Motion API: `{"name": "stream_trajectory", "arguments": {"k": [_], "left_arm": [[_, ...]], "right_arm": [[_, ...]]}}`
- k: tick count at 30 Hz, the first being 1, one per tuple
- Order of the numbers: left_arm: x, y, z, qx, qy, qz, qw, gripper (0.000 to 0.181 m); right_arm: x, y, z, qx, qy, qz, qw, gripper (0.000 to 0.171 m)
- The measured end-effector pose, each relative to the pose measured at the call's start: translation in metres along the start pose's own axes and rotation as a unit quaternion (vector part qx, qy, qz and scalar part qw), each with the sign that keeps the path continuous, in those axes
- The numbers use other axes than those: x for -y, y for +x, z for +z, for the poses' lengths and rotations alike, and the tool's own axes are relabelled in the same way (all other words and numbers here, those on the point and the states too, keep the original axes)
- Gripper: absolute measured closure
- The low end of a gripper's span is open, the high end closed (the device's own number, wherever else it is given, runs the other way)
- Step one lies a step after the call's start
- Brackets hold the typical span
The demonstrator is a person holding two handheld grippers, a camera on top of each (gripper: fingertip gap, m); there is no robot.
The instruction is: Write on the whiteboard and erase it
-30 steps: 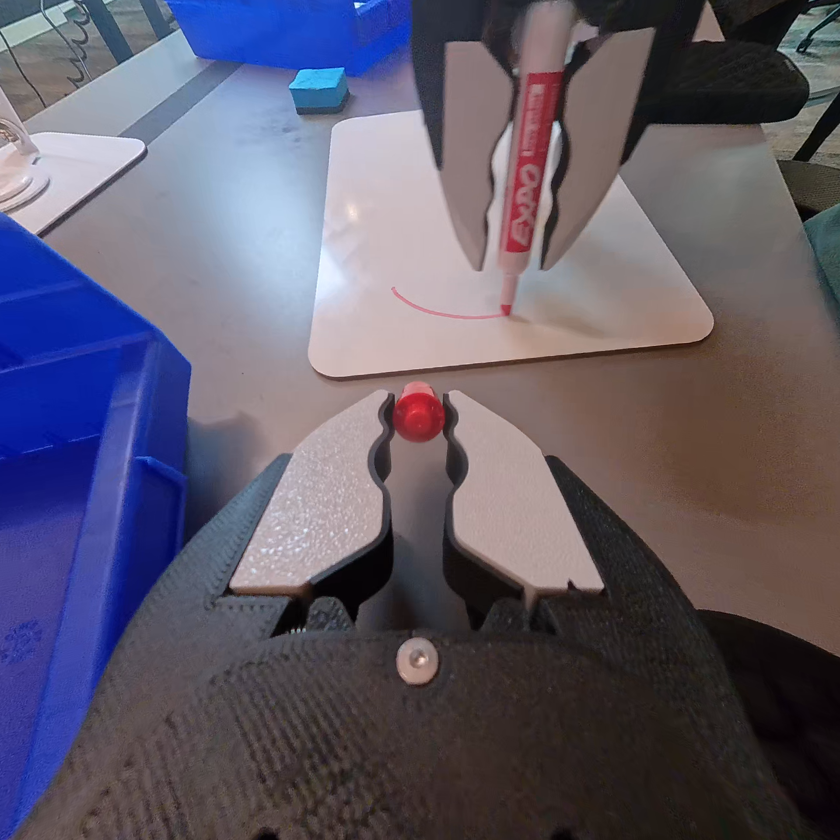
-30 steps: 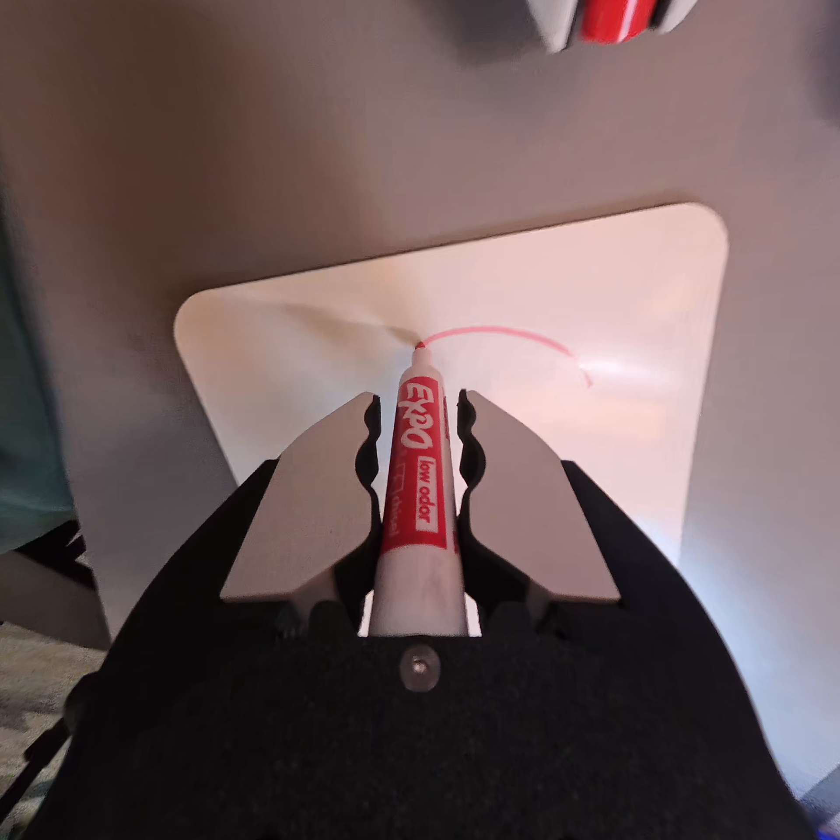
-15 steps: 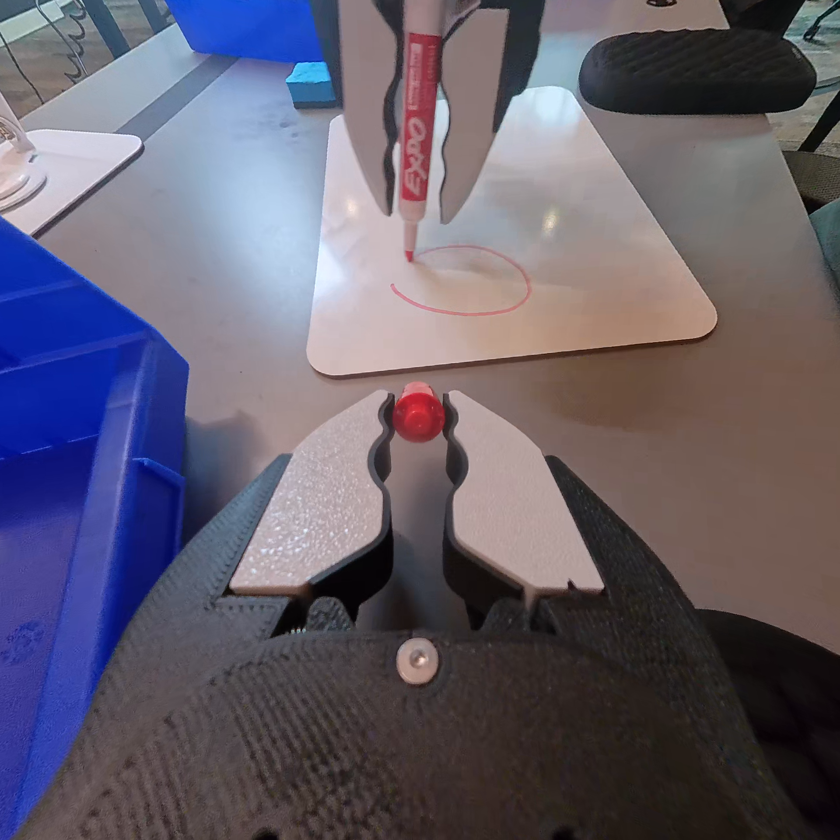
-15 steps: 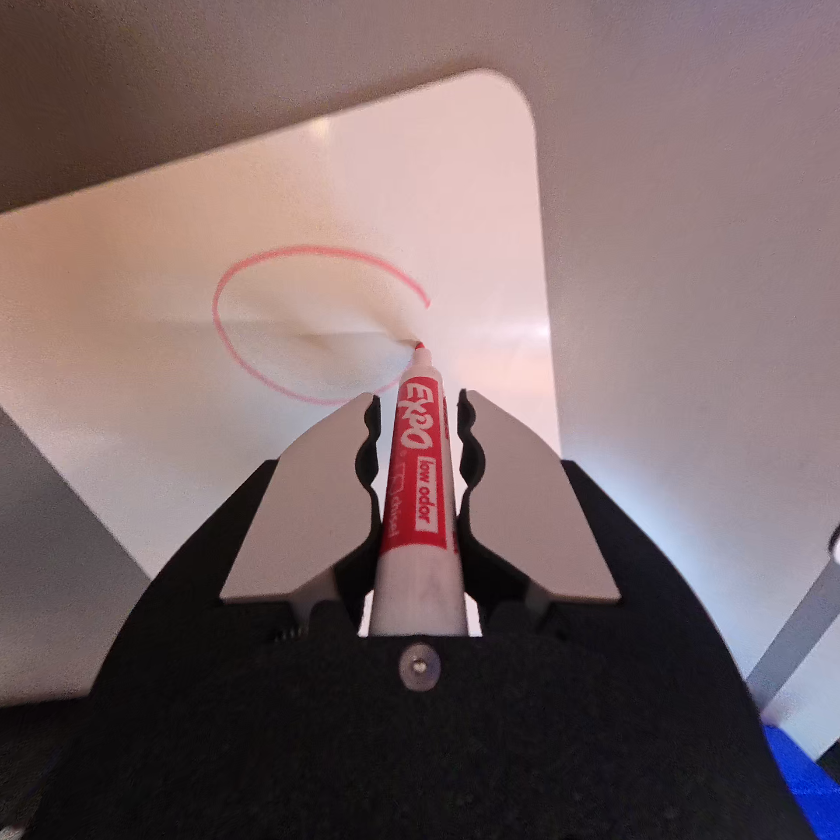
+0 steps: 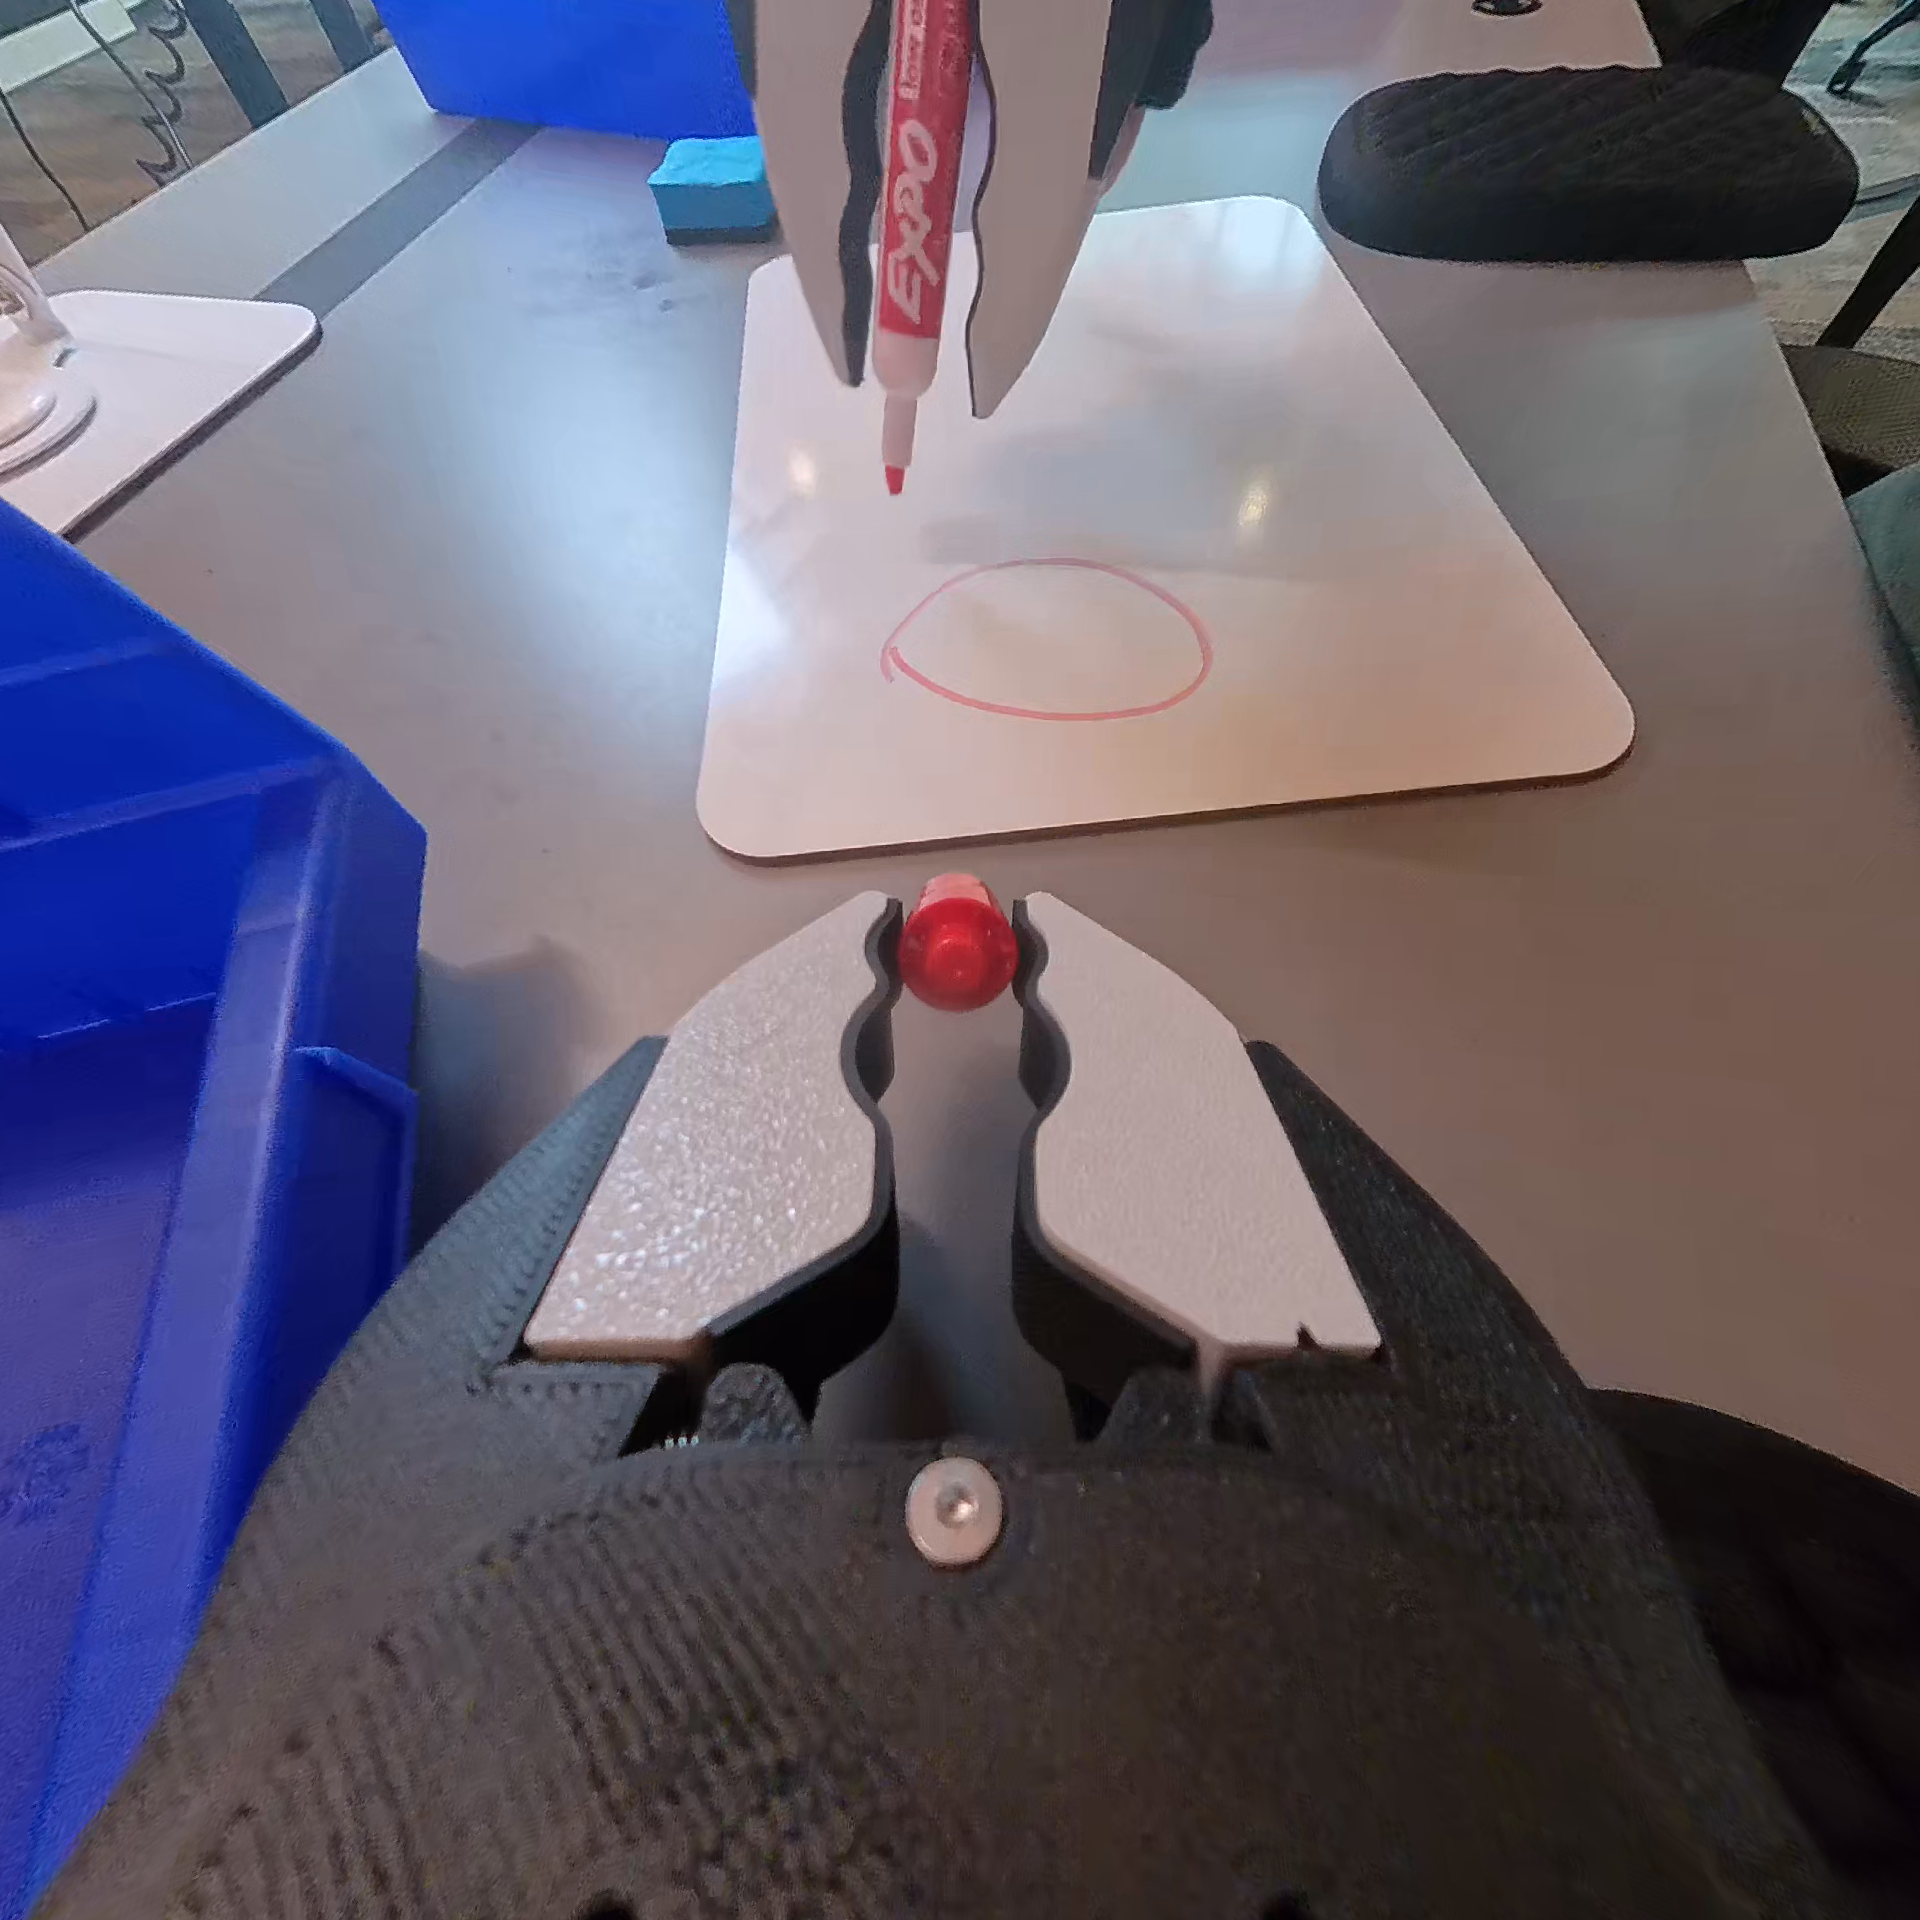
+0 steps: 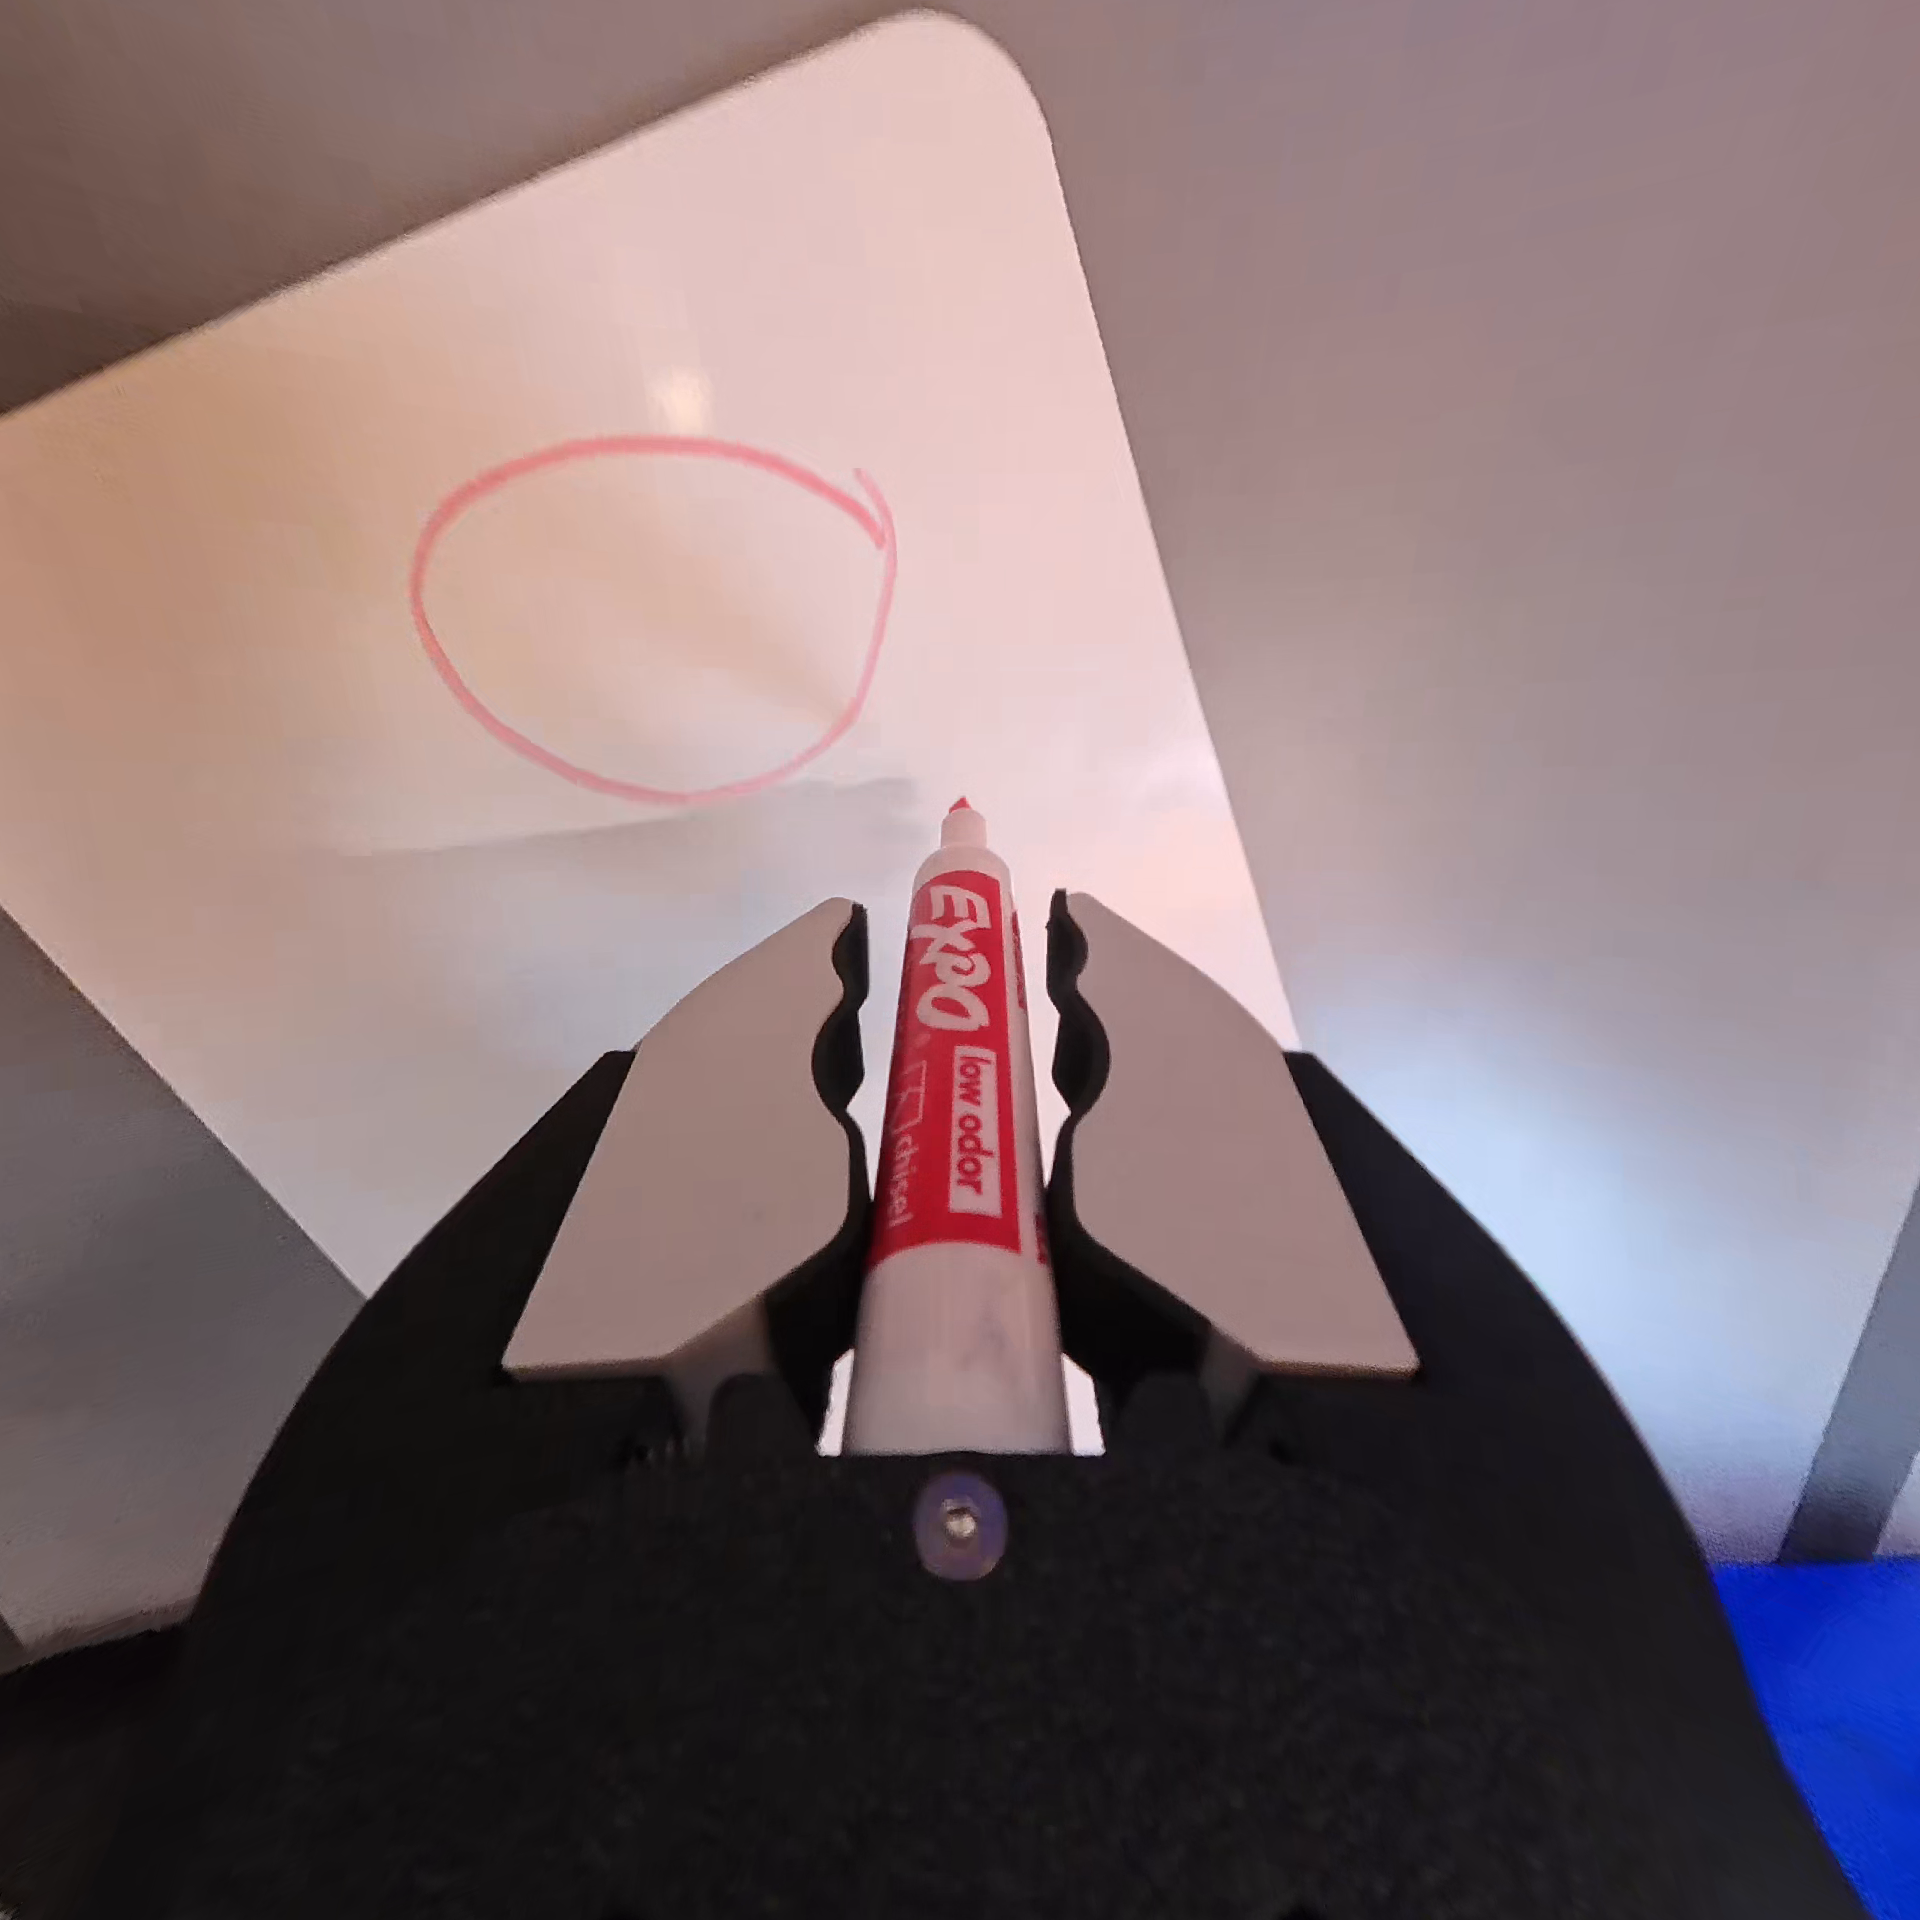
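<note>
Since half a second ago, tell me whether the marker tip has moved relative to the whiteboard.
Yes. The marker tip has lifted off the whiteboard and now hangs above it, beyond the finished red circle, in the right gripper.

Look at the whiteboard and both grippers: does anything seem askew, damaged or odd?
Nothing stands out. The red circle on the whiteboard closes with a small overlap; marker and cap are gripped straight.

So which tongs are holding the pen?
The right tongs, up over the whiteboard, are shut on the red pen. The left tongs only pinch its little red cap.
</note>
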State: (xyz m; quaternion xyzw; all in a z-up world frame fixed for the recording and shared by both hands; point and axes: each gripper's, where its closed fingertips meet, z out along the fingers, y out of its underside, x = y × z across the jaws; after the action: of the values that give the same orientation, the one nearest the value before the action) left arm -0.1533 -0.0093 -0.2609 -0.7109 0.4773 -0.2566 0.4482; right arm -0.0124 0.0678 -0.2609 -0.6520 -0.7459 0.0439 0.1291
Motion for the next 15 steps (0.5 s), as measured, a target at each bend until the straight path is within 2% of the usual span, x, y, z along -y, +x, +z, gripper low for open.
{"name": "stream_trajectory", "arguments": {"k": [4, 15], "left_arm": [[0.0, -0.001, 0.0, 0.002, -0.001, 0.002, 1.0, 0.161], [0.0, 0.0, 0.0, 0.001, 0.002, 0.003, 1.0, 0.161]], "right_arm": [[-0.01, -0.001, 0.006, 0.001, 0.001, 0.018, 1.0, 0.137], [-0.006, 0.0, 0.011, 0.005, 0.0, 0.012, 1.0, 0.137]]}}
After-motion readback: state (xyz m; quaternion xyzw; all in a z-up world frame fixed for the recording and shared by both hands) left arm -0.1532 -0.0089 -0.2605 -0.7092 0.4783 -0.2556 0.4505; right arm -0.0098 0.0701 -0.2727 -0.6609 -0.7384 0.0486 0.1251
